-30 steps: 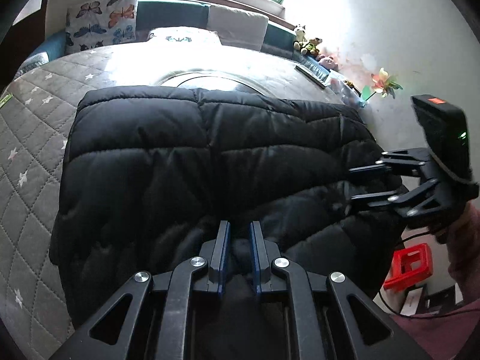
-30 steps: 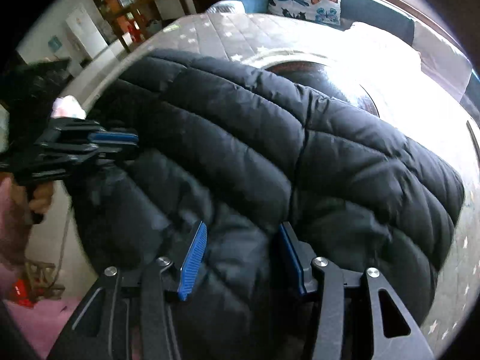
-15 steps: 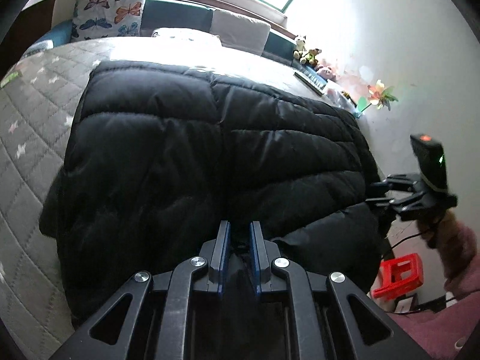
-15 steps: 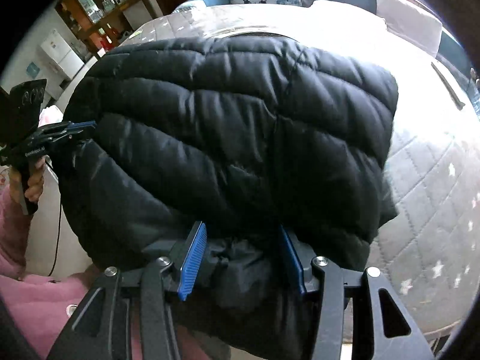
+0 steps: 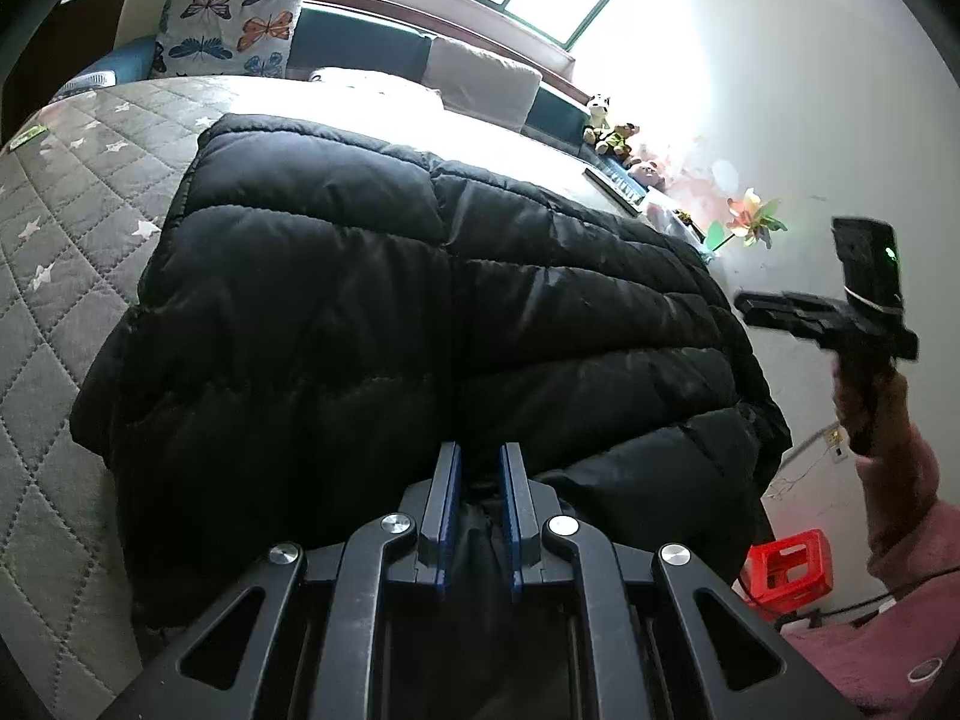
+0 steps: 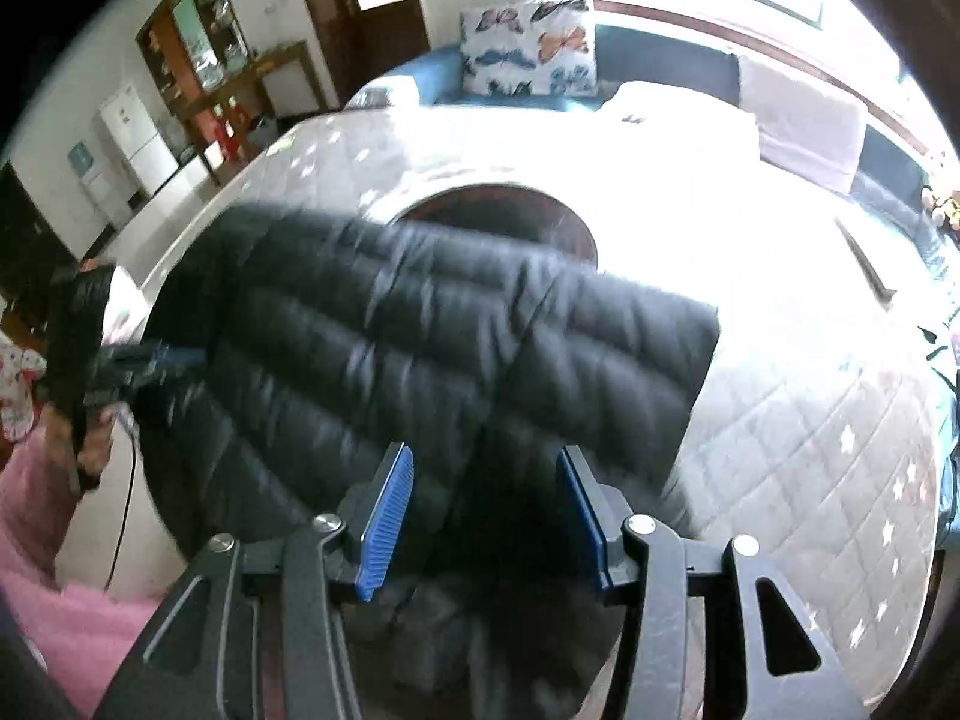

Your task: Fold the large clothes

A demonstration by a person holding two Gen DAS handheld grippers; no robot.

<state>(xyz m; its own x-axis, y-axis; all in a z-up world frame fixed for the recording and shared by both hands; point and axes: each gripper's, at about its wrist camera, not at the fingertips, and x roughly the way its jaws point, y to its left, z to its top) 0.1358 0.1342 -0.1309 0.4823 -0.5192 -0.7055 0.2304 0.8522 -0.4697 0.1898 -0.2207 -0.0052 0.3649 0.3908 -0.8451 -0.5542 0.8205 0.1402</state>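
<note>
My left gripper (image 5: 480, 468) clamps its jaws on the near edge of the black quilted puffer jacket (image 5: 420, 324) spread on the grey star-quilted bed (image 5: 54, 228); my right gripper (image 6: 485, 480) hangs with jaws apart.

No legible text, label or number anywhere

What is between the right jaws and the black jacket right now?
Nothing visible. The right gripper hangs open in clear air off the bed's edge, apart from the black puffer jacket that lies folded on the quilted mattress. The left gripper is shut on the jacket's near edge.
</note>
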